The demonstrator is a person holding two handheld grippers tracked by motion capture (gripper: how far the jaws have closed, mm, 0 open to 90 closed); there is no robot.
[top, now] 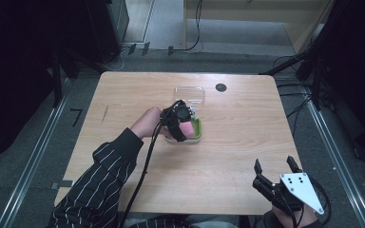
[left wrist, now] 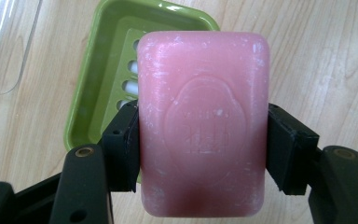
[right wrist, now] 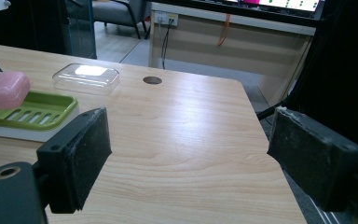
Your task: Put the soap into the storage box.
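Observation:
A pink bar of soap (left wrist: 203,121) sits clamped between the black jaws of my left gripper (left wrist: 200,147), which is shut on its two long sides. It hangs just above a green soap dish (left wrist: 98,79) on the wooden table. From above, the left gripper (top: 183,124) and the soap (top: 187,128) hover over the dish (top: 197,129) near the table's middle. The soap (right wrist: 2,88) and the dish (right wrist: 32,112) also show at the left of the right gripper view. My right gripper (top: 274,166) rests at the table's near right edge, jaws wide apart and empty (right wrist: 186,154).
A clear plastic lid (top: 189,94) lies just behind the dish, also seen as the clear lid (right wrist: 86,77). A small dark round hole (top: 221,87) marks the table's far side. The table (top: 247,137) has bare wood to the right of the dish.

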